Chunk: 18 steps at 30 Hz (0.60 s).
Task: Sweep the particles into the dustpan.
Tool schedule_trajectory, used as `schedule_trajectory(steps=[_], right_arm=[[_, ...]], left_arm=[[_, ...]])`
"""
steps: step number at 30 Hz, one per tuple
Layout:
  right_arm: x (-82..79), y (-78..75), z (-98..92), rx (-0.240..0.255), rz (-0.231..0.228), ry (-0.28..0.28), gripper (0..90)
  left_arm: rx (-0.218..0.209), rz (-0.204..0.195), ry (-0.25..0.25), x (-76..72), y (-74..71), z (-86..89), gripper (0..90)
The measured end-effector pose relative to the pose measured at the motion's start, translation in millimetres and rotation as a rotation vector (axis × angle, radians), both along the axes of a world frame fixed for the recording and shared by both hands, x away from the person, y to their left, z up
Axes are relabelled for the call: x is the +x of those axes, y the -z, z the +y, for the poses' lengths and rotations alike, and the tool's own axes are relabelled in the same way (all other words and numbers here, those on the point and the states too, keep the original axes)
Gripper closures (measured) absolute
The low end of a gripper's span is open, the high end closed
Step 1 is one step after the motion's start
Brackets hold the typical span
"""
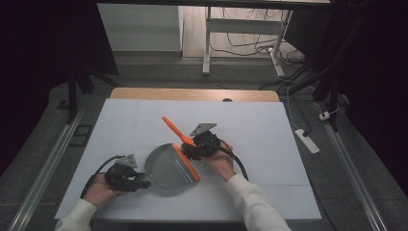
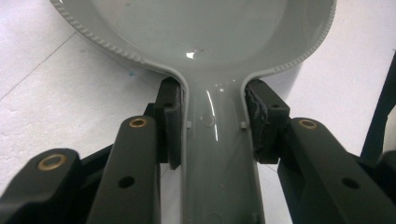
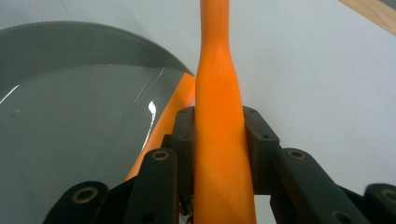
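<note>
The left gripper [image 2: 212, 128] clamps the handle of the grey plastic dustpan [image 1: 169, 168] near the table's [image 1: 269, 144] front edge. The right gripper [image 3: 218, 135] clamps the orange plastic brush handle [image 3: 219, 121] at the pan's orange lip. Risk: excess brush force may tilt the pan or twist its handle between the pads.

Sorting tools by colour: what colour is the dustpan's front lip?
Orange lip on the grey dustpan, clearest in the high view.
</note>
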State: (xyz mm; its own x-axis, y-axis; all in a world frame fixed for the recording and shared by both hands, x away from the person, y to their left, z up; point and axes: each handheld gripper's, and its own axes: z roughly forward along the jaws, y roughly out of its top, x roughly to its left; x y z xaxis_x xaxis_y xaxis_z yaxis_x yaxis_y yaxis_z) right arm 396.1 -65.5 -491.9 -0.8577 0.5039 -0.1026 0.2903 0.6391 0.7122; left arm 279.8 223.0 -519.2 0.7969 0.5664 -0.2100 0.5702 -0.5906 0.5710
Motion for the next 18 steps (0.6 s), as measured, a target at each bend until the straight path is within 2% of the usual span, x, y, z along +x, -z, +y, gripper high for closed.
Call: schedule_trajectory(steps=[5, 8, 12, 18], right_arm=[[-3.5, 0.0, 3.9, -0.006, -0.003, -0.02, 69.6], [-5.7, 0.3, 7.0, 0.016, 0.021, -0.036, 69.6], [-10.6, -0.5, 12.3, 0.009, 0.007, -0.057, 69.6], [-19.8, -4.6, 21.8, 0.055, 0.043, -0.106, 69.6]], left_arm=[[0.0, 0.0, 0.0, -0.1, 0.1, -0.1, 62.1], [0.001, 0.0, 0.0, -0.1, 0.1, -0.2, 62.1], [0.001, 0.001, 0.001, -0.1, 0.2, -0.2, 62.1], [0.004, -0.002, 0.002, 0.1, 0.3, -0.1, 62.1]])
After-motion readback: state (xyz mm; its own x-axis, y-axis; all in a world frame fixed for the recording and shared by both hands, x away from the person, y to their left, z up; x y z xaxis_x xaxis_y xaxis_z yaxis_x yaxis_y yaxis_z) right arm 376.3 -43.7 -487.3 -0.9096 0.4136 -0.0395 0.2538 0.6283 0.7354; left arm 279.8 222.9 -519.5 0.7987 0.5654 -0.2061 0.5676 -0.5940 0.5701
